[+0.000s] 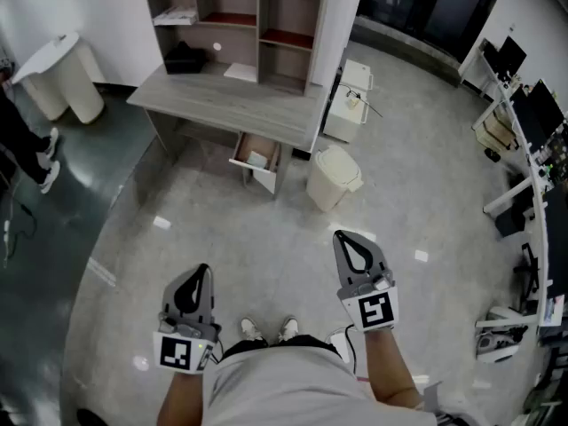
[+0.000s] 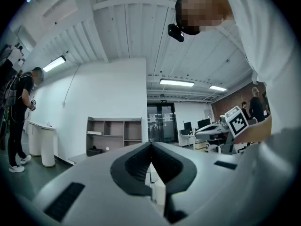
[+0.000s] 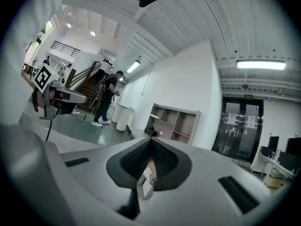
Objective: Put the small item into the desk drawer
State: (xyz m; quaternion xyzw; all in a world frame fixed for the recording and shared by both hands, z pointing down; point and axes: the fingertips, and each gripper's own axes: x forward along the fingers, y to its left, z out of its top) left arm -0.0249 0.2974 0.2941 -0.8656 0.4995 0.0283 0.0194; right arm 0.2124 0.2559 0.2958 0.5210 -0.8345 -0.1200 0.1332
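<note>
Person stands on the grey floor (image 1: pixel 266 247), well apart from the desk (image 1: pixel 222 105), one hand-held gripper in each hand. Left hand-held gripper (image 1: pixel 203 272): jaws pressed together, tips meeting, nothing between them; its own view confirms this (image 2: pixel 150 146). Right hand-held gripper (image 1: pixel 343 238): jaws likewise pressed together and empty, tips touching in its own view (image 3: pixel 150 141). Both grippers are held low in front of the body, pointing toward the desk, with the right one slightly further forward. The person's shoes (image 1: pixel 266 329) show between the two grippers. The desk carries a shelf unit (image 1: pixel 240 11) along its back edge; a dark object (image 1: pixel 185 58) sits in the lower left compartment and a white sheet (image 1: pixel 240 71) lies on the desk top just in front of the shelves. The drawer (image 1: pixel 244 165) under the right end of the desk is pulled open. A small item (image 1: pixel 257 159), pale, lies inside the drawer; it is too small to tell what kind of thing it is. A cream waste bin (image 1: pixel 333 177) stands on the floor just right of the drawer, and a white cabinet (image 1: pixel 348 103) stands behind it, beside the desk's right end. A white round stand (image 1: pixel 58 74) is at far left. A second person (image 2: pixel 19 121) stands near that stand, seen in the left gripper view.
</note>
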